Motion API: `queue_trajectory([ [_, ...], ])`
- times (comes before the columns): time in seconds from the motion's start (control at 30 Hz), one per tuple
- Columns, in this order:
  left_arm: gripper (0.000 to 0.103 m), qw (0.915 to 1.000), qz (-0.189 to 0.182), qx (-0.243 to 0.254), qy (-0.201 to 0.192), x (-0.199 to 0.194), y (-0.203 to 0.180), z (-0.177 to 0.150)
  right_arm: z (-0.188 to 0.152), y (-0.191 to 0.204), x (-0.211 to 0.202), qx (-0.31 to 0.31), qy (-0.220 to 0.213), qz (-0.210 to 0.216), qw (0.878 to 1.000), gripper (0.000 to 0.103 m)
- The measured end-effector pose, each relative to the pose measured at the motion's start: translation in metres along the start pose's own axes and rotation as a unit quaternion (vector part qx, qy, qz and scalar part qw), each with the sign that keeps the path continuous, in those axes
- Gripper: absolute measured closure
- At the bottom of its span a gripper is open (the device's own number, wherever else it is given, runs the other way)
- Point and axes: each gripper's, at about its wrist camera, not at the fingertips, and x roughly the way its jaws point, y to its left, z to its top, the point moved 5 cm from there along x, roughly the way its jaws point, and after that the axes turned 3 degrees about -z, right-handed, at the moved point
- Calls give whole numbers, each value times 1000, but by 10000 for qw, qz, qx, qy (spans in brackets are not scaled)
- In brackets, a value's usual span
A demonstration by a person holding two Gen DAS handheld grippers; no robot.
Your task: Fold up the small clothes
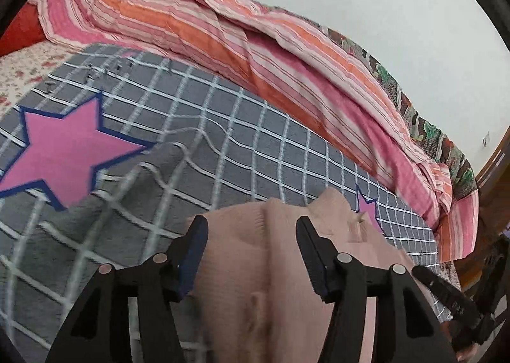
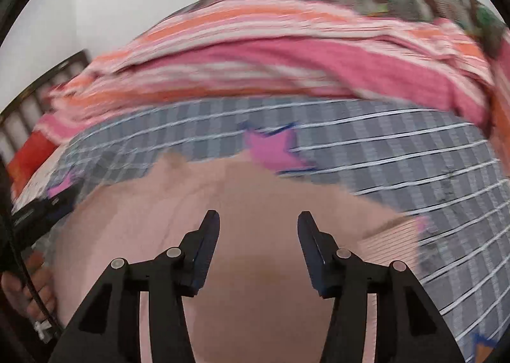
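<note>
Pink knit garment (image 1: pixel 271 267) lying on grey checked bedspread (image 1: pixel 191 127), directly below and ahead of both grippers. Spread over most of the near field in the right wrist view (image 2: pixel 255 203), ribbed hem just right of the right-hand finger. One part bunched into a raised fold just beyond the fingertips in the left wrist view.

Left gripper (image 1: pixel 251 229): jaws spread, nothing pinched, knit visible in the gap but below the pads, no contact apparent. Right gripper (image 2: pixel 258 222): jaws spread likewise, empty, hovering above the middle of the garment. Strong blur in the right wrist view; fine detail of the knit not readable.

Step in hand, as judged: between grips. Garment released, not yet a compact fold; edges uneven, one part humped.

Next move, as judged: select an edge or corner of the knit, lower the pads onto it, close on a single layer or the full folded thickness as intended, avoid catching the bedspread beneath. Carry across toward the opposite edge, then flatten.

Striped pink-and-orange quilt (image 1: pixel 255 44) heaped well beyond the garment, clear of the working area.
</note>
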Motion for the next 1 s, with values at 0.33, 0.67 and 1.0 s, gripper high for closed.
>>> queue_trajectory([
  [0.33, 45, 9988, -248, -351, -220, -35, 36, 11, -5, 38, 47, -235, 736, -698, 9946, 60],
  [0.67, 45, 9990, 78, -239, -374, -38, 43, 16, 14, 34, 75, -83, 1025, -857, 9910, 62],
  [1.0, 45, 9988, -237, -288, -322, -35, 26, 7, -33, 45, 6, -207, 634, -472, 9967, 69],
])
